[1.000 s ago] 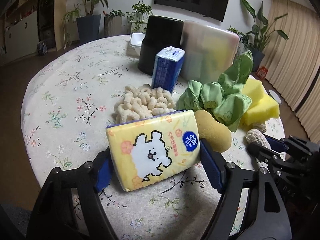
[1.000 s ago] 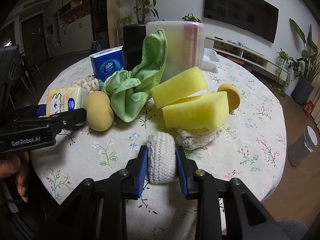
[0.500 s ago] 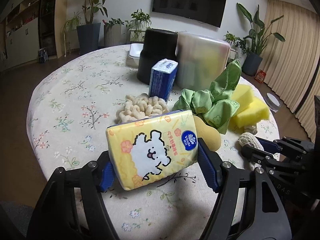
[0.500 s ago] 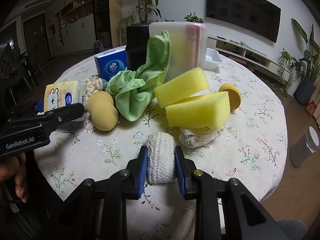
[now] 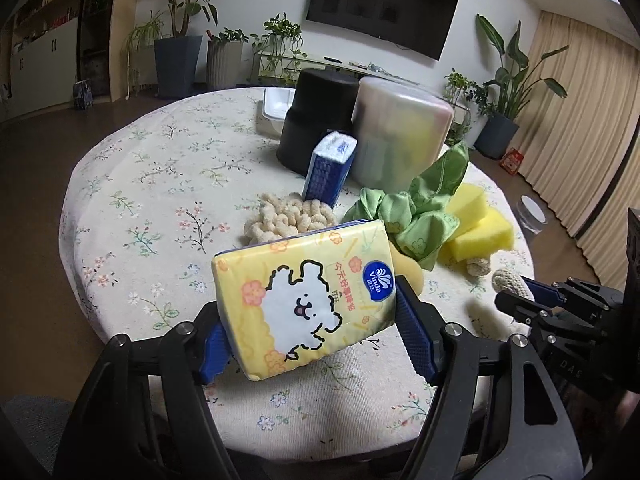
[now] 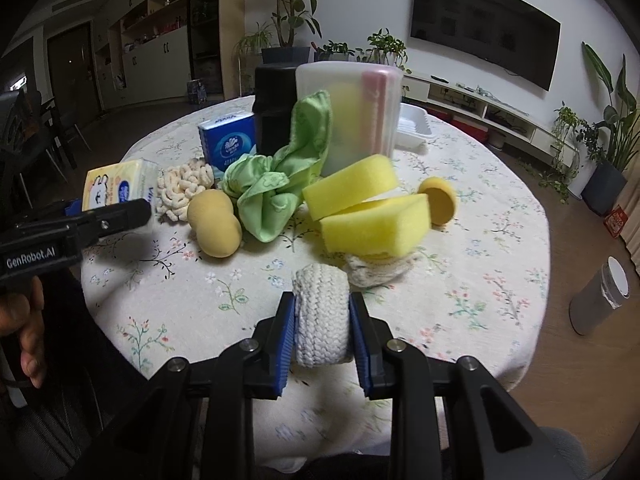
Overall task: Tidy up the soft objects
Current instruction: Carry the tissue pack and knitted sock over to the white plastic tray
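Table [image 6: 500,248]: two yellow sponges [image 6: 376,224]

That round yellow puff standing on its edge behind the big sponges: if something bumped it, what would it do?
The round puff stands on its curved edge on the tablecloth, so a nudge would probably roll it or tip it flat. It looks like foam, likely very light and squashy. It sits close to the yellow sponge, which might stop it that way.

two yellow sponges [image 6: 376,220], two tissue packs [image 6: 230,146], two canisters [image 6: 348,112]

Both wrist views low, close, facing across the shared table [image 5: 160,184]
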